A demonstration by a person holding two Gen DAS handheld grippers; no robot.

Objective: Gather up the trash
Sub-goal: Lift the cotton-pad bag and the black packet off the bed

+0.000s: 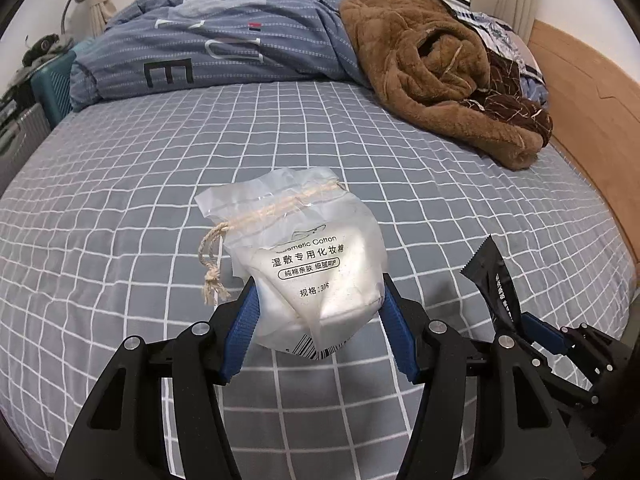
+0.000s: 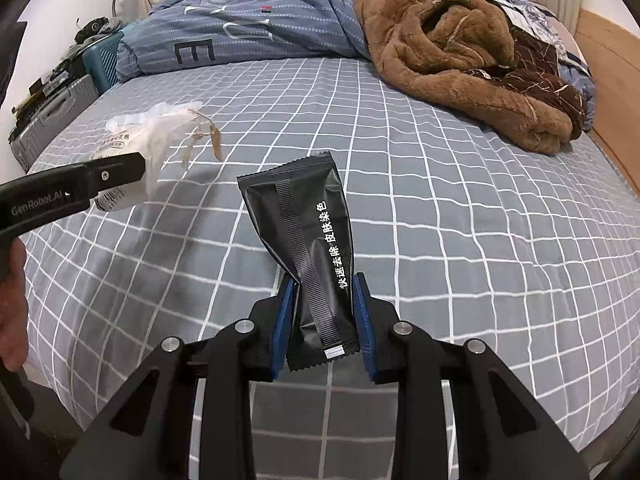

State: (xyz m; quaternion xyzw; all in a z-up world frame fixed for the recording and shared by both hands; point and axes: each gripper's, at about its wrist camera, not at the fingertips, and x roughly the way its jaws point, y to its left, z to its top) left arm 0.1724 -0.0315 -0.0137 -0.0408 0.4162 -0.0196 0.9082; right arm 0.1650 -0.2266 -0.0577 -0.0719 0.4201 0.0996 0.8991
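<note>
My left gripper (image 1: 318, 284) is shut on a clear plastic cotton-pad bag (image 1: 316, 256) with a twine drawstring, held above the bed. The bag also shows in the right wrist view (image 2: 140, 140), at the left, with the left gripper (image 2: 116, 176) on it. My right gripper (image 2: 323, 280) is shut on a black sachet wrapper (image 2: 308, 240) with white Chinese text, held upright above the bed. The wrapper (image 1: 496, 280) and the right gripper (image 1: 524, 320) show at the lower right of the left wrist view.
The bed has a grey sheet with a white grid (image 1: 360, 140). A blue duvet (image 1: 224, 40) and a brown fleece blanket (image 1: 440, 72) lie at the far side. A wooden bed frame (image 1: 592, 112) runs on the right. Suitcases (image 2: 60, 112) stand at the left.
</note>
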